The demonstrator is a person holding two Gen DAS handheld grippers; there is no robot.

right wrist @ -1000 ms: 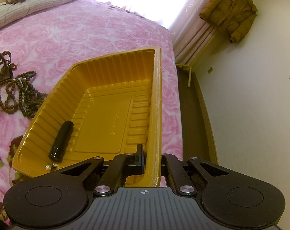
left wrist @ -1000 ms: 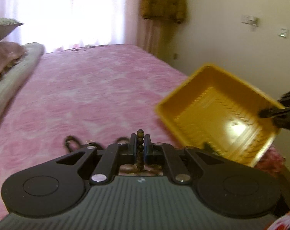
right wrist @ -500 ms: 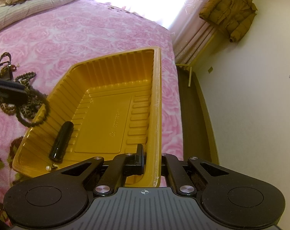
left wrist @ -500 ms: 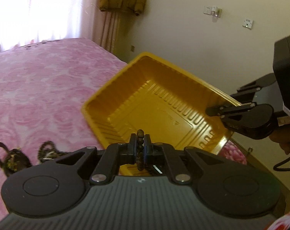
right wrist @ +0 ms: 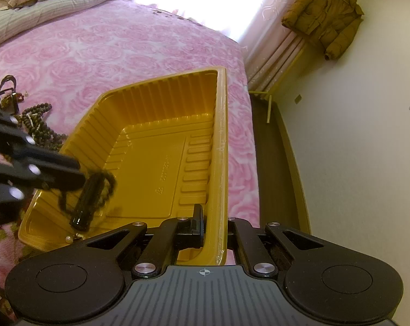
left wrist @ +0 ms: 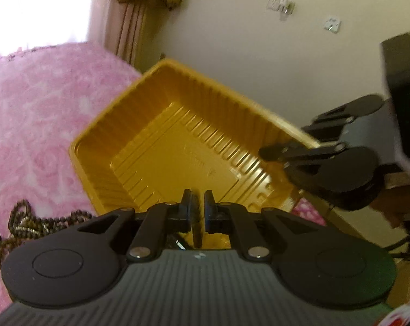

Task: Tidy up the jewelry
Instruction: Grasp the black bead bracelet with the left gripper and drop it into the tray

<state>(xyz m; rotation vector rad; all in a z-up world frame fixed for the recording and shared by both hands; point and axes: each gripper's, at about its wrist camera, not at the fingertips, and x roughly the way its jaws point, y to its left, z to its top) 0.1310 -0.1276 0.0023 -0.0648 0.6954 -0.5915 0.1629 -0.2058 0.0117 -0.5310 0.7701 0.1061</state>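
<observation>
Left tongs [right wrist: 81, 178] pinch a dark brown beaded bracelet [right wrist: 107, 187], dangling over the near corner of the ribbed yellow plastic tray [right wrist: 161, 146], right above a glossy black cylinder [right wrist: 86, 203] lying inside. Right tongs [right wrist: 214, 224] clamp the tray's side wall, holding it on the pink rose-patterned bed [right wrist: 96, 43]. Best play: lower until the beads pool on the floor, then let go. More brown beaded strands [right wrist: 39, 125] wait on the bedspread.
</observation>
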